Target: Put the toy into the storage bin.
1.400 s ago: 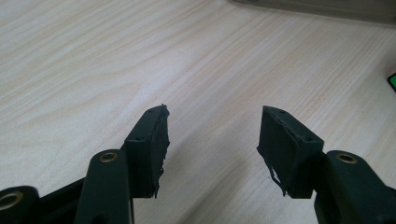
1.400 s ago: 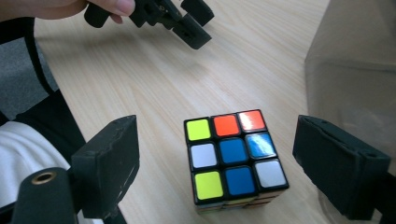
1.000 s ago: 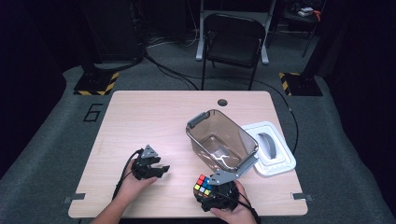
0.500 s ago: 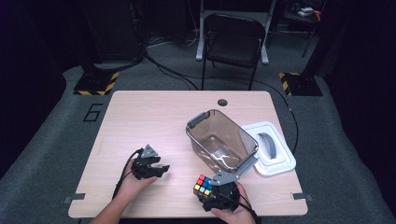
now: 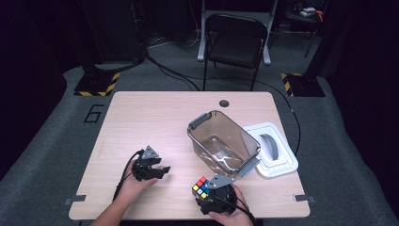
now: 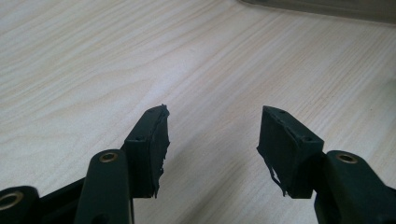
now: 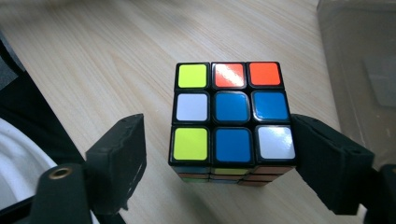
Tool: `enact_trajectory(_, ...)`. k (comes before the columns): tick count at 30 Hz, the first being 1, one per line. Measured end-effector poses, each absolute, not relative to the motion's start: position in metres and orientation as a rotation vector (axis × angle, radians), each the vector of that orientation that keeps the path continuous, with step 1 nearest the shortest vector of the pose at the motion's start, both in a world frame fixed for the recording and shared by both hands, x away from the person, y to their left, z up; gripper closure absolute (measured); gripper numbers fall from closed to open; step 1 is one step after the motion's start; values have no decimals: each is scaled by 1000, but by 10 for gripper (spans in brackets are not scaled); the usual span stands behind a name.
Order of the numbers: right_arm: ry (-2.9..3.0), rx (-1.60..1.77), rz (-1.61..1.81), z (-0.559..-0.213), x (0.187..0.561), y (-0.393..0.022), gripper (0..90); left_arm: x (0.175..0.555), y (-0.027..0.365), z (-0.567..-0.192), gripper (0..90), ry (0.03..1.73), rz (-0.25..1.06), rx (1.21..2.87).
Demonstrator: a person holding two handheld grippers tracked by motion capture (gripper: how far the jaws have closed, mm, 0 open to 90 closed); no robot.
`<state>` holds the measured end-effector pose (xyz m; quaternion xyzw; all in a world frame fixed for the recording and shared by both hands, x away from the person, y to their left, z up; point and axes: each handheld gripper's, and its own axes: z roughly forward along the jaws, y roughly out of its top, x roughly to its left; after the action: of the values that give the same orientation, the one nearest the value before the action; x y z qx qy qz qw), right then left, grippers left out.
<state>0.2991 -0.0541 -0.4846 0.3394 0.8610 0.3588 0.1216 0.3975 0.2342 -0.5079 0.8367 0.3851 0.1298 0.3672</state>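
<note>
The right tool point(image 7: 219, 158) is straddling the puzzle cube point(image 7: 231, 114), which is sitting on the worktop point(image 5: 155, 122) near the clear bin point(image 5: 223, 143); its jaws have just been closing, one pad touching, the other short. The left tool point(image 6: 212, 140) is resting released, holding nothing.

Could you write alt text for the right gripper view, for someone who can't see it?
A scrambled puzzle cube, its top face showing blue, yellow, white and orange squares, sits on a pale wooden table between the two black jaws of the right tool, which have just been closing around it. One jaw looks against the cube's side; a gap remains at the other. A clear plastic bin stands nearby.
</note>
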Motion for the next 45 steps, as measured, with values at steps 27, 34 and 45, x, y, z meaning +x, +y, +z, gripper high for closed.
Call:
enact_trajectory(27, 2538, 973, 1011, -486, 305, -45, 339, 398, 246, -512, 420, 1026, 390, 2164)
enact_trajectory(34, 2534, 966, 1016, -482, 303, -47, 339, 400, 246, -516, 410, 1022, 405, 2194)
enact_trajectory(45, 2546, 949, 1059, -462, 299, -51, 339, 400, 247, -520, 385, 1024, 421, 2174)
